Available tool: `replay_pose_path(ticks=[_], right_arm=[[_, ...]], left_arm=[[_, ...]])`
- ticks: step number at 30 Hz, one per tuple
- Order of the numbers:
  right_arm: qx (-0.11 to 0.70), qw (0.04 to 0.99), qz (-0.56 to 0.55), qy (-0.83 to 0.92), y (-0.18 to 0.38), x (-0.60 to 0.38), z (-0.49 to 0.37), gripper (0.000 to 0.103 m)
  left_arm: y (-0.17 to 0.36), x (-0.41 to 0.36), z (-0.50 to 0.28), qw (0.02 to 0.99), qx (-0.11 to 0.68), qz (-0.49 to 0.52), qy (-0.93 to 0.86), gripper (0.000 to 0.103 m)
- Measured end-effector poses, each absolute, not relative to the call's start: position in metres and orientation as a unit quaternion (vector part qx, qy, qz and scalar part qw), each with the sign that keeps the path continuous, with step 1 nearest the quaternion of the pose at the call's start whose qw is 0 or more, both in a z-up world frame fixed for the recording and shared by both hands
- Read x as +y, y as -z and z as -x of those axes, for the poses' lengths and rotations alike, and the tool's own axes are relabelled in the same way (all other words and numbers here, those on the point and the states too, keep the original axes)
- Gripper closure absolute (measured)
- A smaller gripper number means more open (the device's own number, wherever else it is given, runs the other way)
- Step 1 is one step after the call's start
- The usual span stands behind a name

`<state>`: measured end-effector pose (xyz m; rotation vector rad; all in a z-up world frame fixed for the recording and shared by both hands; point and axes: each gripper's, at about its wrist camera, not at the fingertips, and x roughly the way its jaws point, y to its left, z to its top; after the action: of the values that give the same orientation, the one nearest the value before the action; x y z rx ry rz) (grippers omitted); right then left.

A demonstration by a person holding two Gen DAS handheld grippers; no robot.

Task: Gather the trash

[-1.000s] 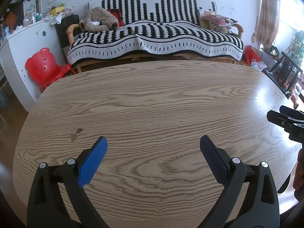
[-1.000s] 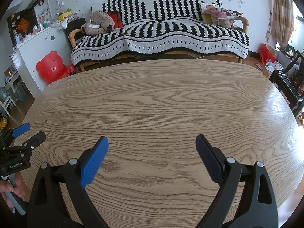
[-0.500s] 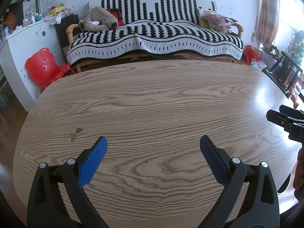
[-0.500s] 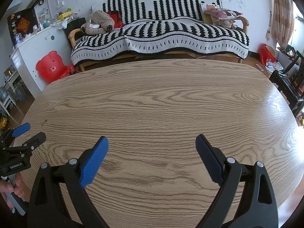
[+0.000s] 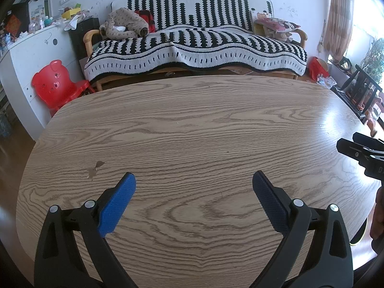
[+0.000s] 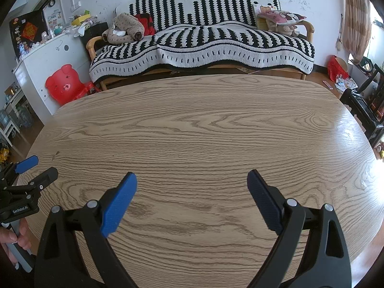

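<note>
1. Nothing has visibly moved since the earlier frames: both grippers hang over the wooden table point(image 5: 192, 124) at the same places, and the room behind sits as before.
2. The left gripper point(image 5: 194, 180) fills the bottom of the left wrist view, its blue pads point(image 5: 117, 204) spread wide with only bare tabletop between them.
3. The right gripper point(image 6: 192, 180) stands the same way at the bottom of its own view, wide apart and holding nothing.
4. Each gripper shows in the other's camera: the right one pokes in at the right edge of the left view, the left one at the lower left edge of the right view, with a hand point(image 6: 14, 240) round its handle.
5. No trash is to be seen on the table; the only mark is a small dark stain point(image 5: 94, 168) left of centre, which looks like a blemish in the surface and not a thing to pick up.
6. So the relation the coming move needs cannot be read: no direction, no long axis, no nearer hand.
7. Scattered papers point(image 6: 343, 84) lie on the floor at the right edge, beyond the table; whether they are the target I cannot tell.
8. My judgement: the task is either not begun or the table is done.
</note>
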<state>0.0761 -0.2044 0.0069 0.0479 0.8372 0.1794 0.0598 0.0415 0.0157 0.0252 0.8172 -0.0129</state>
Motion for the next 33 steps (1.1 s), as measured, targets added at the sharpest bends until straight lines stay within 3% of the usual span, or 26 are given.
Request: replay_pose_path(ticks=[33], right_arm=[[0.407, 0.909, -0.021, -0.083, -0.0087, -0.2088, -0.0759, 0.012]], left_arm=[[-0.0115, 0.0477, -0.0641, 0.916, 0.399, -0.003, 0.025, 0.007]])
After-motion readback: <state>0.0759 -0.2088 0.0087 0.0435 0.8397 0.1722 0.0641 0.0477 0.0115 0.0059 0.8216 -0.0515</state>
